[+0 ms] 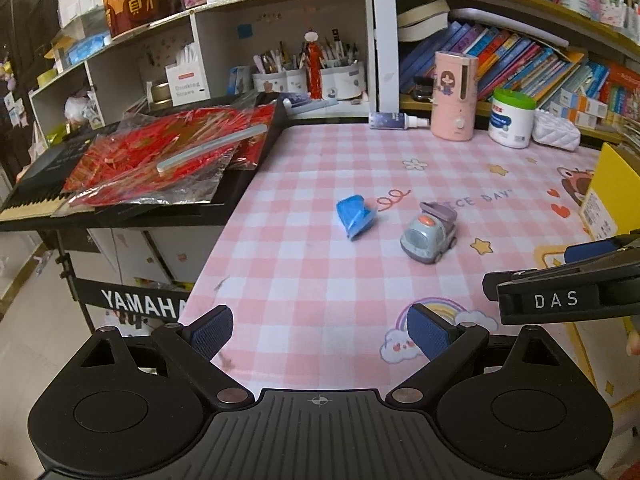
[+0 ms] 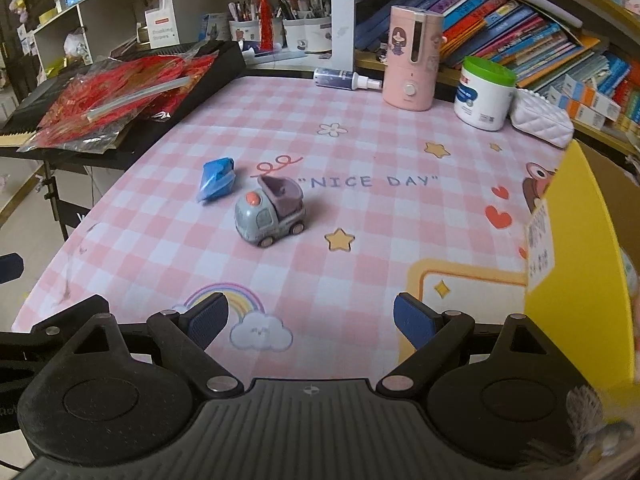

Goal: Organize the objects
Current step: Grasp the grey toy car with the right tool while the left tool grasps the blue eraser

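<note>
pink checked table (image 1: 320,280) | white shelves (image 1: 280,12) behind | keyboard (image 1: 32,200) left

Near half of pink checked tablecloth (image 2: 360,240) is lying bare for passage, toy truck (image 2: 270,216) and blue packet (image 2: 216,180) sitting mid-table just beside each other, yellow box (image 2: 576,280) walling right edge, keyboard (image 2: 120,92) flanking left, humidifier (image 2: 412,60) and white jar (image 2: 484,96) lining back.
</note>
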Motion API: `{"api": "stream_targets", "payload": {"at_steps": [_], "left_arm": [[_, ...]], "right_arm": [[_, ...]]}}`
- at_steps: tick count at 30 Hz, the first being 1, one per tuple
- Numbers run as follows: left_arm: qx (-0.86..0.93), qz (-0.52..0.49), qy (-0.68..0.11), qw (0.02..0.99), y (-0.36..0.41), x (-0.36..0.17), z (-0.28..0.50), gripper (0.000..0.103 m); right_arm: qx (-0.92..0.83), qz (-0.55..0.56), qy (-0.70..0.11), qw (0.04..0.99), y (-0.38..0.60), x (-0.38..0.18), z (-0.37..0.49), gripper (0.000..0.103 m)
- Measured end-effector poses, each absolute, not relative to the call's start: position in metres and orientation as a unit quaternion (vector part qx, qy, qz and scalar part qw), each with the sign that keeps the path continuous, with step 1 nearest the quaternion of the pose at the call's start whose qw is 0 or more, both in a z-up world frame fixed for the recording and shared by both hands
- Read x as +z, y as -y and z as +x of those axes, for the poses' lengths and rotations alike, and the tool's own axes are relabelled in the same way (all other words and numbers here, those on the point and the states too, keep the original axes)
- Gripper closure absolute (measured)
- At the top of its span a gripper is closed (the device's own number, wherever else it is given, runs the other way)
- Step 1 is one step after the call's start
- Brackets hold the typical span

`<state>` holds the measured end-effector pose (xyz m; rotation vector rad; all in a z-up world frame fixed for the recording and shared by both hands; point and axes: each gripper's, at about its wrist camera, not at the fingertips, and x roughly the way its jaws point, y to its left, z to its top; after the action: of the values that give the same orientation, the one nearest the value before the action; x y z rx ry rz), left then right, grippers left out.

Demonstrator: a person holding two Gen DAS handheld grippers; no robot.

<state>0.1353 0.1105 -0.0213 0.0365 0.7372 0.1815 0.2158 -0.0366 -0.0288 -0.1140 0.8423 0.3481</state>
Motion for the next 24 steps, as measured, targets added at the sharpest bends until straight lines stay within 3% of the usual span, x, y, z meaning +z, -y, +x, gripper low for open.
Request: {"api": "stream_targets", "payload": {"at_steps": [24], "left_arm": [[0.114, 0.013, -0.392, 0.913, -0.119, -0.036, 0.183, 0.008]], "right_arm": [[0.237, -0.076, -0.397, 0.883, 0.005, -0.048, 0.282, 0.021]]}}
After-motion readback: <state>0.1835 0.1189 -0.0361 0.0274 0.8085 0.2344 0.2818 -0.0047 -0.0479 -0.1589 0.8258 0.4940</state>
